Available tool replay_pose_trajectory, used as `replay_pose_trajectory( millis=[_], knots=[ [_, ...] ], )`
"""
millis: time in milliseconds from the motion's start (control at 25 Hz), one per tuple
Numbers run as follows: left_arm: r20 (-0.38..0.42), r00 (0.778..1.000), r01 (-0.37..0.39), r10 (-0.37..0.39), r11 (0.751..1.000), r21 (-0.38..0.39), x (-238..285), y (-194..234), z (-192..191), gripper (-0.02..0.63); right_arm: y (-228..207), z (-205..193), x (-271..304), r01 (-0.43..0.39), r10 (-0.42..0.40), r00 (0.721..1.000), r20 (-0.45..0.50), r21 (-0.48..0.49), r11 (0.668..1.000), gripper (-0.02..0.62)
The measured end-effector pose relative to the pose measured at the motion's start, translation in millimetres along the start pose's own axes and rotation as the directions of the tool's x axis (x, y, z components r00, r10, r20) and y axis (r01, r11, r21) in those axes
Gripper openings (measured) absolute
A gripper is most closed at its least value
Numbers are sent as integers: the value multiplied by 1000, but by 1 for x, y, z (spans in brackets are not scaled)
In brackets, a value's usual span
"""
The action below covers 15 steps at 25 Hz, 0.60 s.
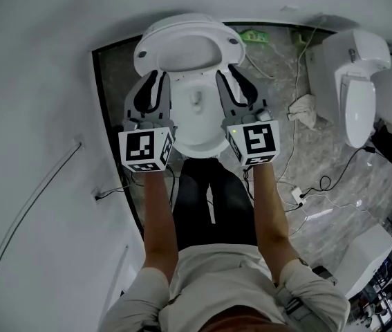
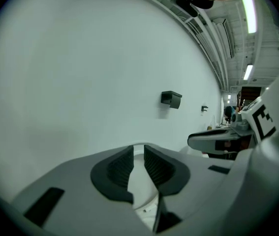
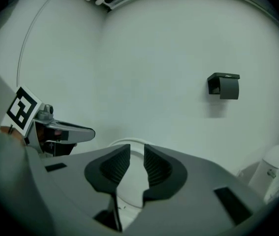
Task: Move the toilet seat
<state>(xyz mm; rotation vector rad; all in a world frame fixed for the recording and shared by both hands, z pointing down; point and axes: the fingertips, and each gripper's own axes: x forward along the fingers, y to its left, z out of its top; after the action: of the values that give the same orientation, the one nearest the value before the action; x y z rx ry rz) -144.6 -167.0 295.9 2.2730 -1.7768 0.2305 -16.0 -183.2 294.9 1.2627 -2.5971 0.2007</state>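
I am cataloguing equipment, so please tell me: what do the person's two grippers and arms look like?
The left gripper and the right gripper are hand-held grey plastic tools, each with two curved fingers, black ribbed pads and a white cube with black square markers. A small green light shows on the right one. The person wears a light short-sleeved shirt; the forearms are bare.
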Motion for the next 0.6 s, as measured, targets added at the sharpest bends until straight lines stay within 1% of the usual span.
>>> replay_pose_trajectory(
  millis=[160,240,400,600],
  knots=[
    [28,1000,12,-12,1000,23,-22,-18,29,48,5,27,-28,2,-2,1000,27,6,1000,39],
    [49,999,21,-23,999,38,-35,-28,45,40,9,42,-42,-1,1,999,39,0,1000,25],
    [84,996,33,-38,997,67,-61,-48,73,34,18,71,-73,-20,20,998,65,-9,1000,21],
    [102,993,42,-52,994,97,-91,-80,106,31,22,104,-116,-40,42,995,93,-26,999,21]
  ],
)
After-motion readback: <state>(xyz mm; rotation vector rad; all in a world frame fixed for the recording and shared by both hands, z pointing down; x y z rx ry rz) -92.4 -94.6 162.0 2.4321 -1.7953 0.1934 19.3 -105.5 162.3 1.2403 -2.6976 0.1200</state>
